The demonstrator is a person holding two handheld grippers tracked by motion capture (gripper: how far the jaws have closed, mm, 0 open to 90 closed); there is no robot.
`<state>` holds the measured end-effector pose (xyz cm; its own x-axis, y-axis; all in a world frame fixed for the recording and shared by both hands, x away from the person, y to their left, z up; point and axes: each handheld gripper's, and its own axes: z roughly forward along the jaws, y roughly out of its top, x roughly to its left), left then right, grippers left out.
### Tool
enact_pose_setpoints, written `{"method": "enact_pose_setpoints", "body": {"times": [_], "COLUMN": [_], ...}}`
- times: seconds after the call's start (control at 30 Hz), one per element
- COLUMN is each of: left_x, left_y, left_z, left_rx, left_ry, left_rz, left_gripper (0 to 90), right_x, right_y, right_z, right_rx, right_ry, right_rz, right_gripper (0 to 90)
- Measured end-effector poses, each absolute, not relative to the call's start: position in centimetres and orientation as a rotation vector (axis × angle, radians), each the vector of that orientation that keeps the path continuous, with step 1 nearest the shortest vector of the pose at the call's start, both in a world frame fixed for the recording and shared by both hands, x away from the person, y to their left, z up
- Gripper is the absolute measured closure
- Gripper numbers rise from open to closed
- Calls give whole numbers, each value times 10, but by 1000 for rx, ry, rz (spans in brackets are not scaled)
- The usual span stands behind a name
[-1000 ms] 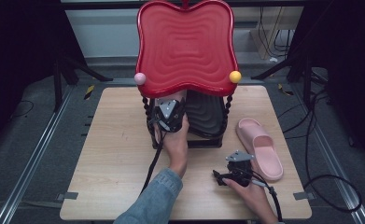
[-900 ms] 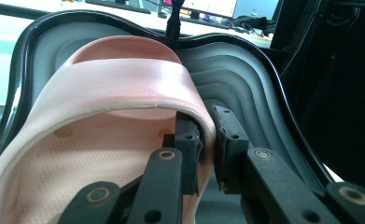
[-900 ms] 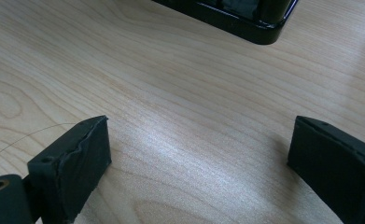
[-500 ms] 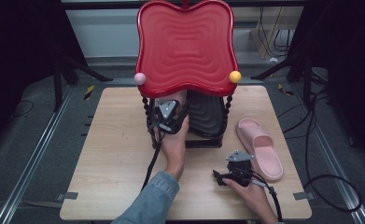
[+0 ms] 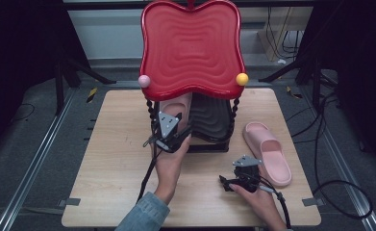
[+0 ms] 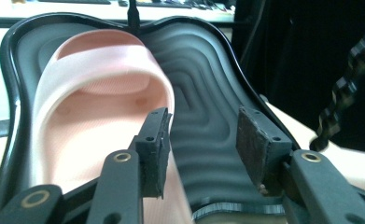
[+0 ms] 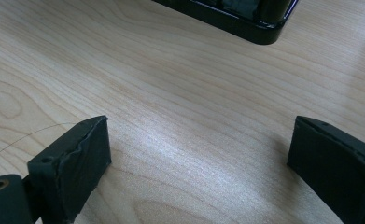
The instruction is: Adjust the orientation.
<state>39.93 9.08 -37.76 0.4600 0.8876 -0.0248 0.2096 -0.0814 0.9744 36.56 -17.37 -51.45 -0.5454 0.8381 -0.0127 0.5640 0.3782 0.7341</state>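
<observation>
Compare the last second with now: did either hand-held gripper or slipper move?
Hardly anything moved. The left hand-held gripper stays at the lower black shelf, jaws open beside the pink slipper lying there. The right hand-held gripper stays open over the table, and the second slipper lies unchanged.

A two-tier rack (image 5: 191,96) stood at the desk's (image 5: 104,159) far middle. One slipper (image 5: 175,107) lay on the left side of its lower tray (image 5: 214,120); a second slipper (image 5: 267,151) lay on the desk to the rack's right. The left hand-held gripper (image 5: 169,131) sat at the tray's front, the right hand-held gripper (image 5: 241,175) nearer the front edge, beside the second slipper.
</observation>
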Motion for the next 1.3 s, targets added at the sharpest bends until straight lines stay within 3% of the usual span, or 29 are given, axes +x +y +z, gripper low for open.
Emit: {"method": "enact_pose_setpoints", "body": {"times": [0.4,0.63,0.9,1.3], "left_x": [377,365,361,367], "left_y": [125,133,140,146], "left_z": [-394,-400,-408,-421], "left_rx": [1855,1980,2048,2093], "left_ry": [786,678,651,693], "left_rz": [716,717,698,660], "left_gripper": [649,769,843,872], "right_x": [366,366,366,366], "right_y": [-174,-174,-174,-174], "right_z": [-514,-514,-514,-514], "right_rx": [1220,1223,1223,1225], "right_ry": [2258,2256,2256,2255], "right_rz": [978,979,978,980], "right_gripper": [58,58,58,58]}}
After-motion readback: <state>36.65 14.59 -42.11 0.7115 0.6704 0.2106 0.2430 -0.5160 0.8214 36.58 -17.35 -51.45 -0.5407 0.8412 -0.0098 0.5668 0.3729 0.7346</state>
